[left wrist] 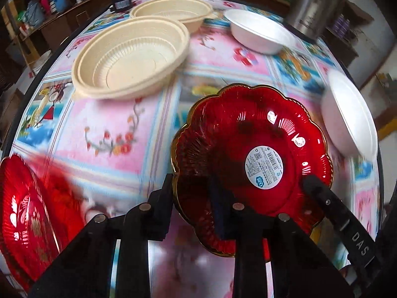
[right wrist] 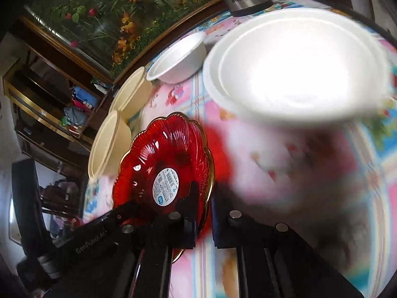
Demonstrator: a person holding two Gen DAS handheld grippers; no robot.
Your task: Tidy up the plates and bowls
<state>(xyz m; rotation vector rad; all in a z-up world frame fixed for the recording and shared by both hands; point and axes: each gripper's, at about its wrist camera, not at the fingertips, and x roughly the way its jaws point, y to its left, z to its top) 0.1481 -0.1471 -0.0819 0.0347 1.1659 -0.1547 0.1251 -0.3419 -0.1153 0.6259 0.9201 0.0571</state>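
The left gripper (left wrist: 193,198) is clamped narrow on the near rim of the red scalloped plate (left wrist: 253,159), tilted above the flowered tablecloth (left wrist: 119,129). The right gripper (right wrist: 204,206) pinches the same plate's opposite rim, fingers nearly together.

The red plate (left wrist: 250,154) looks like glossy, ribbed, see-through plastic with a gold rim; the white bowls (left wrist: 258,31) look matt foam; the flask (left wrist: 310,2) is brushed metal.

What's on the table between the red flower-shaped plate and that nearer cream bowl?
Nothing. In the left wrist view, only bare flowered tablecloth separates the red plate from the nearer cream bowl.
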